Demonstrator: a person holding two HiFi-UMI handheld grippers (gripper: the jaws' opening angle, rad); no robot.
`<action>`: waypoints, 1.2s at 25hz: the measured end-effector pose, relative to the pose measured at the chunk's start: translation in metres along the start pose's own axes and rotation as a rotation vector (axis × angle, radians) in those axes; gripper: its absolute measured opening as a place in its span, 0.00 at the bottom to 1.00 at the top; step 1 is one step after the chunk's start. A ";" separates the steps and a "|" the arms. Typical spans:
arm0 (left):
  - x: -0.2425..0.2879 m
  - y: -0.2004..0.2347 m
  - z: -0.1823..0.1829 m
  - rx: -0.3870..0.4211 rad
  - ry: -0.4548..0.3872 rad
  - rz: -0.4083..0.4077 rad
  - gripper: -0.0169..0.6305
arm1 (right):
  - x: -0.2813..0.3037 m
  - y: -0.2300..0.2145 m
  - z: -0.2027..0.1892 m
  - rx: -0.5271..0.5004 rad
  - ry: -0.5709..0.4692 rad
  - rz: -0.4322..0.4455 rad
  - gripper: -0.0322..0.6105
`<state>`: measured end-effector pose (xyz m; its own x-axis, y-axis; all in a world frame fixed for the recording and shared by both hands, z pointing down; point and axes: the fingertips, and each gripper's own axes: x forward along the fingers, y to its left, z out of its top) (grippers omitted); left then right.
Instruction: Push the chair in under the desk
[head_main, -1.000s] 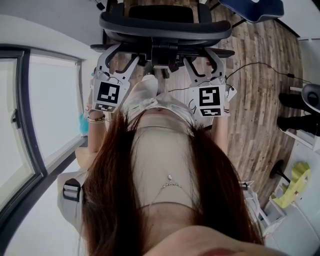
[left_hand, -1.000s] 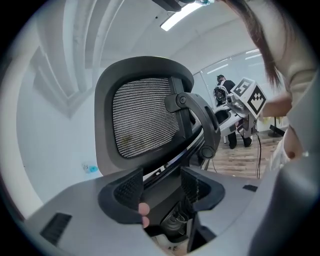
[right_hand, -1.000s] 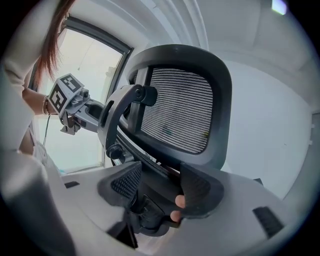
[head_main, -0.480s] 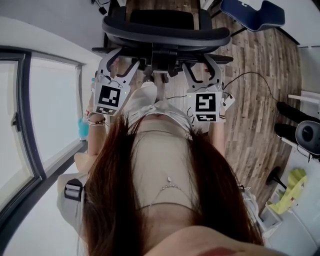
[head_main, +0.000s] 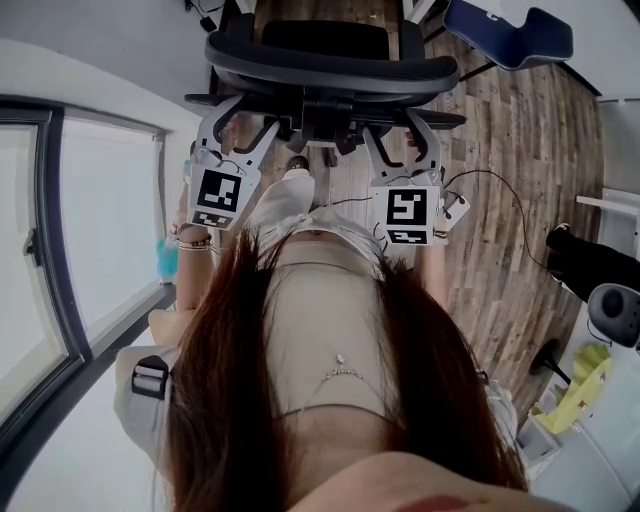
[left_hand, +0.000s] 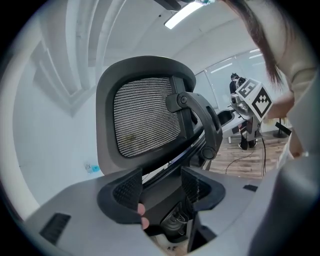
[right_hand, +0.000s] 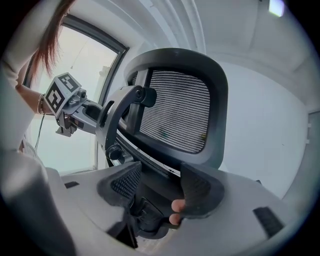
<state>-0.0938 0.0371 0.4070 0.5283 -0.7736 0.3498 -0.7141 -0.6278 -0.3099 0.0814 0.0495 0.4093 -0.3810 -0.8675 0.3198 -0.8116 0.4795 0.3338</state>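
Chair (head_main: 330, 60), likely cable (head_main: 480, 171), on floor (head_main: 510, 120)

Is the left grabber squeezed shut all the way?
No, the left gripper has its jaws apart, and the dark frame of the chair shows in the gap between them.

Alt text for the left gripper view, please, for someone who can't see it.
A black mesh-backed office chair fills the view from behind, close up; the jaws of the left gripper stand apart at its lower back frame. The right gripper shows at right.
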 end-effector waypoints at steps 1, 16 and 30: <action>0.001 0.001 0.000 0.000 0.001 0.001 0.38 | 0.002 -0.001 0.000 0.001 0.002 0.000 0.44; 0.021 0.023 0.000 -0.014 0.004 0.011 0.39 | 0.030 -0.011 0.007 0.009 0.025 0.004 0.44; 0.031 0.038 -0.002 -0.020 0.006 0.019 0.39 | 0.044 -0.013 0.012 0.011 0.006 -0.012 0.44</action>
<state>-0.1054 -0.0102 0.4074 0.5123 -0.7845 0.3493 -0.7330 -0.6114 -0.2982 0.0699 0.0034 0.4090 -0.3680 -0.8725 0.3213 -0.8212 0.4671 0.3279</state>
